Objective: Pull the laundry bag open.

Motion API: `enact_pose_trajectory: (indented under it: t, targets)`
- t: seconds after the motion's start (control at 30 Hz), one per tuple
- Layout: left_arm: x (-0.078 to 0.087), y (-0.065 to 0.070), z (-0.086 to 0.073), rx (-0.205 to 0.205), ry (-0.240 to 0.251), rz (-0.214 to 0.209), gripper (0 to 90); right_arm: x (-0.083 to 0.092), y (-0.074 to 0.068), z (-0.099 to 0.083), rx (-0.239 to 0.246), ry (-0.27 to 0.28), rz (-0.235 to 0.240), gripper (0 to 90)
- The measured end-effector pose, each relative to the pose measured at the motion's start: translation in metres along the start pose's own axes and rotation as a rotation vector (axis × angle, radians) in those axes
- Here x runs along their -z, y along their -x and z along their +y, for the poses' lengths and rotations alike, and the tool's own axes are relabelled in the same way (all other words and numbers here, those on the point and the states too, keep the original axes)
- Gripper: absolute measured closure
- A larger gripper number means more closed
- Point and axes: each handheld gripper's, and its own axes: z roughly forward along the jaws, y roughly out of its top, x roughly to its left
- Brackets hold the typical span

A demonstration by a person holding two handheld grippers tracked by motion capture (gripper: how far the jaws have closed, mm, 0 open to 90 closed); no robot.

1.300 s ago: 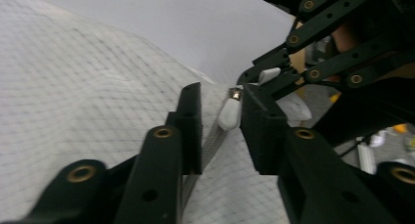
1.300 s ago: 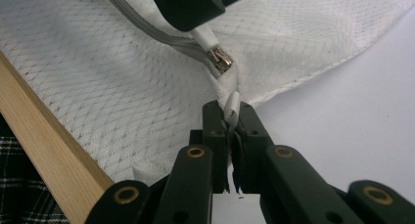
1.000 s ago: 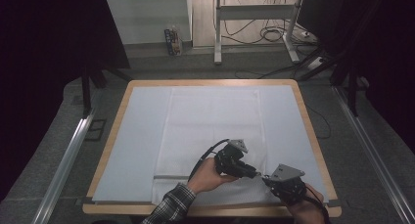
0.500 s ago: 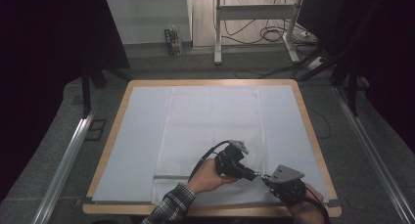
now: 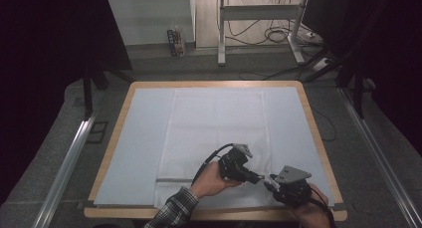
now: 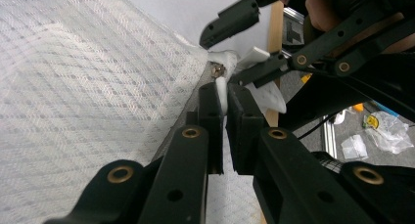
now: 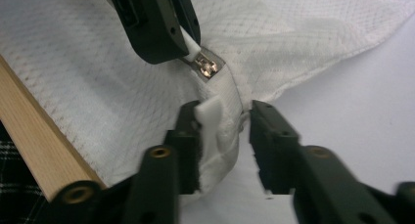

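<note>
A white mesh cloth (image 5: 219, 123) lies flat on the table, with a grey strip (image 5: 174, 180) along its near edge. My left gripper (image 5: 260, 178) sits at the cloth's near right corner, shut on the edge of the cloth (image 6: 222, 89) beside a small metal snap (image 6: 218, 70). My right gripper (image 5: 271, 180) faces it from the right, tips almost touching. Its jaws (image 7: 222, 119) stand open around the bunched corner of the cloth (image 7: 220, 131), just below the snap (image 7: 208, 66); one jaw touches the fabric and the other is slightly off it.
A pale sheet (image 5: 144, 138) covers the table under the cloth. The wooden rim (image 5: 311, 118) runs close to both grippers on the near and right sides. A metal rail (image 5: 64, 163) lies left of the table, and cables (image 5: 278, 36) lie on the floor beyond it.
</note>
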Motion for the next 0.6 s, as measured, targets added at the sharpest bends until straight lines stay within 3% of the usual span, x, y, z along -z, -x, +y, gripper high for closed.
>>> enact_pose_trajectory:
  t: [0.07,0.17,0.27,0.37,0.47,0.6]
  targets:
    - [0.001,-0.001,0.001,-0.014,-0.014,0.0,86.0,-0.001,0.001,0.001,0.009,0.01,-0.005,53.7]
    - [0.002,0.001,0.001,-0.004,-0.003,0.003,86.1,-0.003,0.002,0.003,0.038,0.029,-0.005,49.6]
    - [0.002,0.0,0.001,-0.016,-0.009,0.0,86.3,-0.007,0.003,0.006,0.073,0.038,-0.005,47.7]
    - [0.002,-0.001,0.0,0.005,0.008,-0.011,86.3,-0.012,0.005,0.008,0.093,0.034,0.013,48.1]
    - [0.003,-0.003,0.0,0.016,0.014,-0.024,86.6,-0.013,0.005,0.01,0.105,0.037,0.026,56.4]
    - [0.002,-0.005,0.001,0.04,0.024,-0.044,86.8,-0.013,0.005,0.011,0.1,0.025,0.039,76.0]
